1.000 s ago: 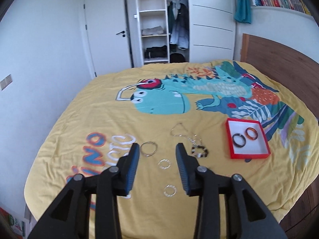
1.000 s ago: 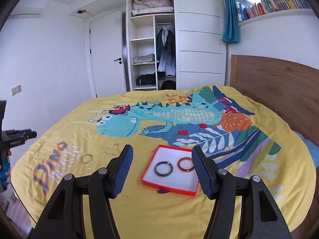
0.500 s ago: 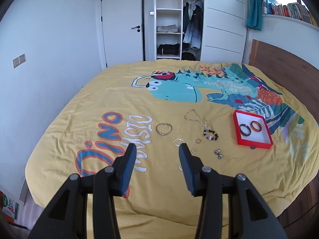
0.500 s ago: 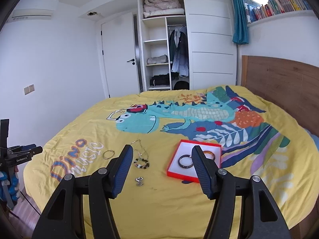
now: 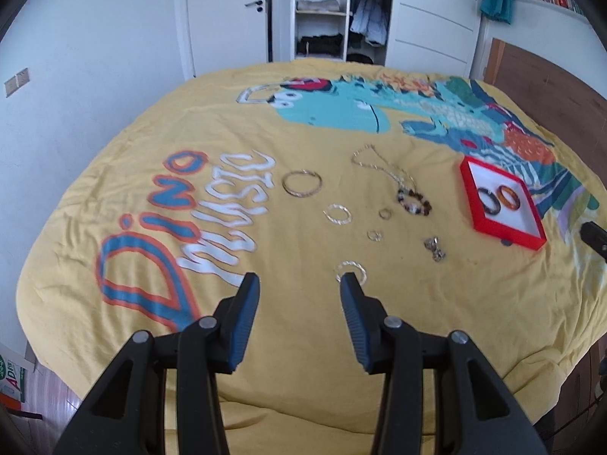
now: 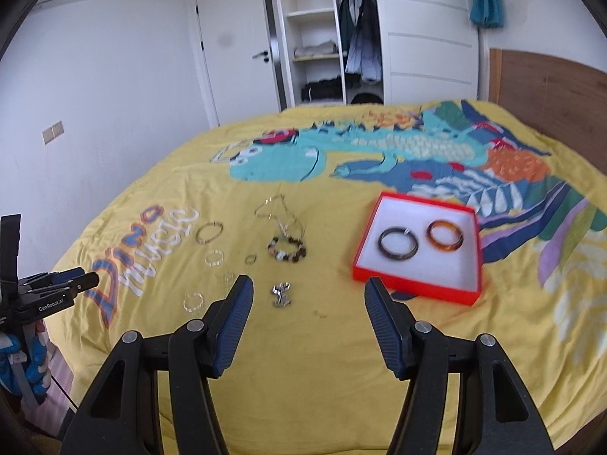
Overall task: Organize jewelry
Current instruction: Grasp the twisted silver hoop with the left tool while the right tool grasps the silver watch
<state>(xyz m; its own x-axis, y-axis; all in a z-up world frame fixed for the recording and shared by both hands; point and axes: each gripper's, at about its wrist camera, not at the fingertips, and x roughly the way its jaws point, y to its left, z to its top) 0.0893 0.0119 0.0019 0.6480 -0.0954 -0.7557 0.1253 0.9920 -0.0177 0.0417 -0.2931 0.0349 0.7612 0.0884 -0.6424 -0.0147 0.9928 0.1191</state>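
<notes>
A yellow dinosaur-print bedspread point(image 5: 265, 121) covers the bed in a white-walled bedroom with an open wardrobe point(image 6: 322, 34). Loose jewelry lies mid-bed: six rings and bangles, one beaded bracelet point(image 5: 414, 204), one chain. Two bangles sit inside the red square tray point(image 6: 413, 284). Left gripper point(image 5: 299, 284) and right gripper point(image 6: 307, 288) both spread, empty

blurred: silver charm point(image 6: 280, 294) | hidden: clear ring point(image 5: 351, 271) partly behind left tool point(image 5: 299, 284) finger
</notes>
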